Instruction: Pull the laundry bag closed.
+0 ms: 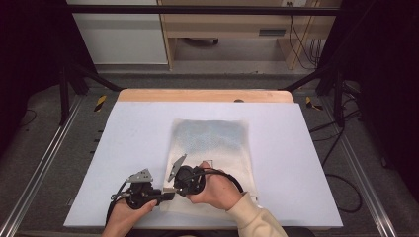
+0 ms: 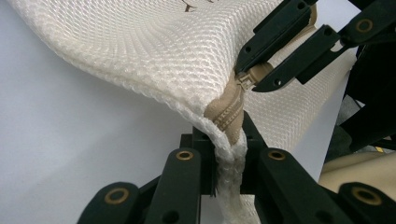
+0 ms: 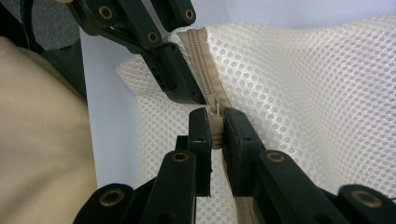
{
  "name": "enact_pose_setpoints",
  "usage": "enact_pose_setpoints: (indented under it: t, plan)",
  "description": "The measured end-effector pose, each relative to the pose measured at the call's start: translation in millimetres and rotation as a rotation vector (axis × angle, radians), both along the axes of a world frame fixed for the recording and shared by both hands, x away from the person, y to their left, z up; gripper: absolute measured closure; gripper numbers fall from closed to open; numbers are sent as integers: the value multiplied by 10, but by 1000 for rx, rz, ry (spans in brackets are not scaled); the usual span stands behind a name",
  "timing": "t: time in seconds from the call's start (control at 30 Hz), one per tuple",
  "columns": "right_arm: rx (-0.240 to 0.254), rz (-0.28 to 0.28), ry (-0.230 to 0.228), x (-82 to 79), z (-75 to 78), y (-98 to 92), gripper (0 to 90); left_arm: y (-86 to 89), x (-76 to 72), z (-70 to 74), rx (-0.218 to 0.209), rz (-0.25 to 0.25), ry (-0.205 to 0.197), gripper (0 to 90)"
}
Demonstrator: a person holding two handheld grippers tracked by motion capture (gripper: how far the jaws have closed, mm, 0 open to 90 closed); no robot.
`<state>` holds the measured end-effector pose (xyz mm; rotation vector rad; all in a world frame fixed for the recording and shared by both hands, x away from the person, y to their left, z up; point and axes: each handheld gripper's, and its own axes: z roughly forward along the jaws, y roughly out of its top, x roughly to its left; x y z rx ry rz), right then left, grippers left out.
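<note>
High view has our mesh bag [image 1: 210, 143] lying flat on the desk [image 1: 133, 148]. We've got the left gripper [image 2: 227, 154] pinching its corner, the right gripper [image 3: 215, 133] clamped on the zipper pull [image 3: 215, 126].

A flat, cream-white rectangular mesh laundry bag [image 1: 210, 148] lies at the centre of the high view, its near-left corner lifted off the surface. A beige zipper [image 3: 205, 65] runs along that edge (teeth meshed where visible), and its small beige pull tab [image 3: 215, 128] sits mid-frame in the right gripper view.
</note>
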<state>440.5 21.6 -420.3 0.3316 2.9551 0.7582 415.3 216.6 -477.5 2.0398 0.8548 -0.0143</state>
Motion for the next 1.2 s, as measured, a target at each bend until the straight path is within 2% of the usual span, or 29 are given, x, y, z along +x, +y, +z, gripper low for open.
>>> enact_pose_setpoints:
  t: [0.53,0.93,1.2]
  plan:
    - [15,-7,8,-14,-27,-65,820,-43,-18,-6,11,-4,-15,820]
    - [21,-14,9,-21,-10,-125,820,-47,-24,4,-4,-6,-20,820]
    - [24,-39,17,-5,-32,-209,820,-38,-15,5,-12,-5,-19,821]
